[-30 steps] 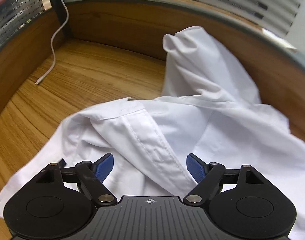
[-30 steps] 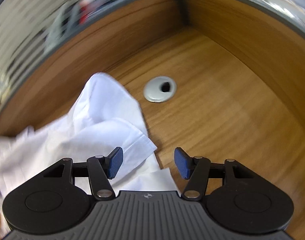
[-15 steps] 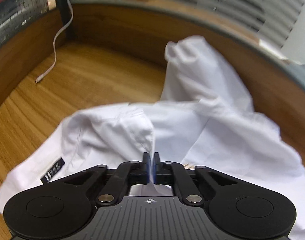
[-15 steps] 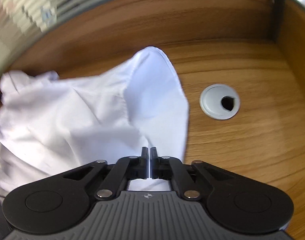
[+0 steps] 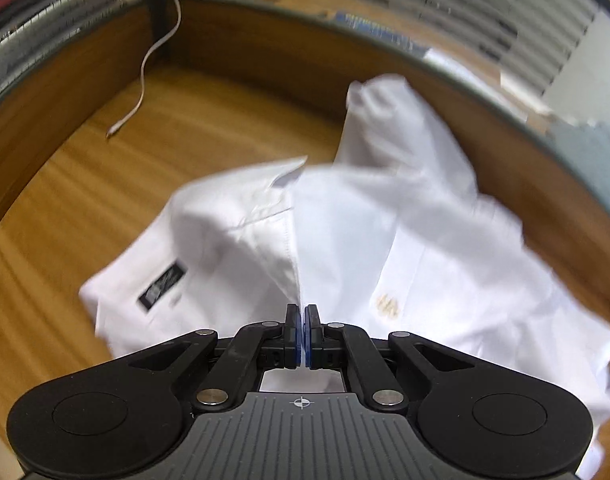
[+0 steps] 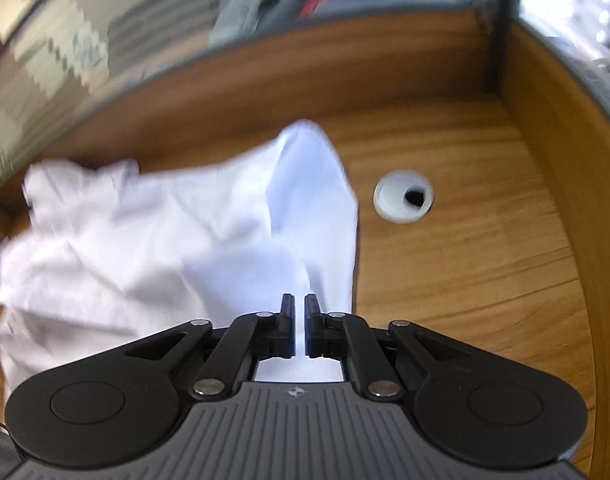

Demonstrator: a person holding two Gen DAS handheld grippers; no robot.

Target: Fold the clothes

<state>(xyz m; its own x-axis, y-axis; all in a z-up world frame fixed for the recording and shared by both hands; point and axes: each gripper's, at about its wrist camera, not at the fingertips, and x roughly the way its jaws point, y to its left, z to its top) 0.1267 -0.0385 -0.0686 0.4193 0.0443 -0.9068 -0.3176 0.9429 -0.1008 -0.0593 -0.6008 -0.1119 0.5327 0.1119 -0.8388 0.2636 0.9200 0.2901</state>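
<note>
At the far left of the left wrist view, a thin white cable (image 5: 145, 76) trails down from the upper edge onto the bare wooden tabletop (image 5: 85, 200), well apart from the work. Right of it, the white shirt (image 5: 345, 248) lies crumpled across the middle and right of the frame, its black neck label (image 5: 161, 286) facing up and the collar (image 5: 281, 172) turned towards the back panel. The left gripper (image 5: 301, 316) at the bottom centre has its fingers pressed together on the front edge of the shirt, so the cloth runs taut up from them; I take that as a hold meant to lift and spread the garment before any fold.

In the right wrist view the shirt fills the left and centre. The right gripper (image 6: 299, 312) has cloth between its fingers, which are easing apart, a narrow gap showing; whether they grip firmly I cannot tell. Further right, a grey cable grommet (image 6: 403, 197) sits in the tabletop just beside the shirt's edge.
</note>
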